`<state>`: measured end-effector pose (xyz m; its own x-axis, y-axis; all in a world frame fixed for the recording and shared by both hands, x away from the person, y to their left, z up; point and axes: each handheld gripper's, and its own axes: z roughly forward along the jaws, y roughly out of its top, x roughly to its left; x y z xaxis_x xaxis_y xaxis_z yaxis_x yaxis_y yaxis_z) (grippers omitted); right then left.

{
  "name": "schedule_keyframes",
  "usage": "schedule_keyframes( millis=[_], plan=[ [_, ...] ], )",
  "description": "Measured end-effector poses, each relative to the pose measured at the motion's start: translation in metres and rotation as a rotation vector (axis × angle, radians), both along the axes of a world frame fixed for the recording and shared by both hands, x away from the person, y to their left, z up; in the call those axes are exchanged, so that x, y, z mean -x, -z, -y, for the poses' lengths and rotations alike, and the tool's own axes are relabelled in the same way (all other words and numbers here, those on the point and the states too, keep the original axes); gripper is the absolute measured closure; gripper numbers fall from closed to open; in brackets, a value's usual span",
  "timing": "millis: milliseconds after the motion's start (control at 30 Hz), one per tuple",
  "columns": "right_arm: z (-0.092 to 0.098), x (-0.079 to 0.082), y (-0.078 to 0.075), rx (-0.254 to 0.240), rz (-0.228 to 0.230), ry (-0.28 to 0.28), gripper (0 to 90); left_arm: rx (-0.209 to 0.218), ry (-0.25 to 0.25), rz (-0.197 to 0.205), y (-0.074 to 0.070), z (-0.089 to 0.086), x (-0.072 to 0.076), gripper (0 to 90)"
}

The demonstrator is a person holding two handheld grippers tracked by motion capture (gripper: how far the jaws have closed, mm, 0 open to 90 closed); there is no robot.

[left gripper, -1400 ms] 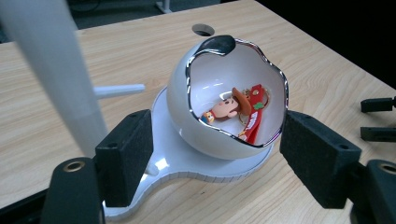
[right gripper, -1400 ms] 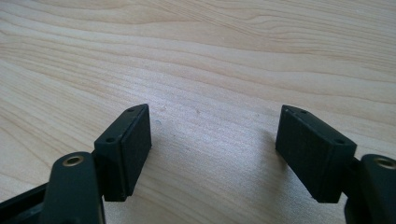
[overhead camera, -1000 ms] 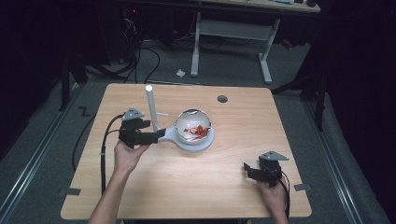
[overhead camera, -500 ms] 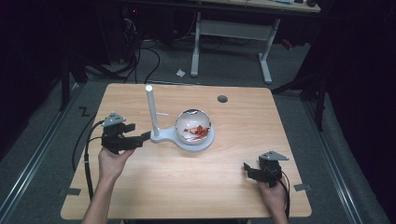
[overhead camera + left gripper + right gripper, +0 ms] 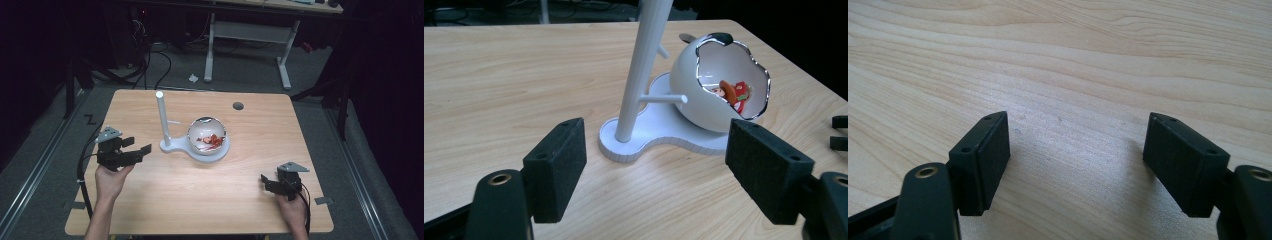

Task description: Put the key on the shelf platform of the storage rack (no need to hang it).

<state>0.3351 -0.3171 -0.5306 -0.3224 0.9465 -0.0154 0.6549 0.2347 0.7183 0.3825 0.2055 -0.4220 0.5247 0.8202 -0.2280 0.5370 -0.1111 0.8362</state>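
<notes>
A white stand (image 5: 170, 145) with an upright post (image 5: 162, 115) and a short side peg sits mid-table. On its round base rests a white eggshell-shaped bowl (image 5: 207, 134) with a small red figure (image 5: 214, 141) inside. In the left gripper view the post (image 5: 644, 60), the bowl (image 5: 704, 100) and the figure (image 5: 735, 93) lie just ahead of the jaws. My left gripper (image 5: 136, 151) is open and empty, a little left of the stand's base. My right gripper (image 5: 265, 181) is open near the front right, low over bare wood (image 5: 1078, 125).
The wooden table (image 5: 150, 200) has a round cable hole (image 5: 238, 106) at the back right. Cables trail off the left edge (image 5: 82, 165). A desk frame (image 5: 250, 35) stands on the floor behind the table.
My left gripper has pulled back from the stand's post toward the left and front, and its jaws stand open. The right gripper has stayed put.
</notes>
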Motion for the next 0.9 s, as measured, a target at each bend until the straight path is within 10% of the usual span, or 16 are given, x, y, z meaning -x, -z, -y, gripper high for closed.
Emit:
schedule_keyframes(
  millis=[900],
  plan=[
    [0.000, 0.000, 0.000, 0.000, 0.000, 0.001, 27.1, -0.019, -0.046, -0.014, 0.020, -0.013, 0.021, 22.1]
  ],
)
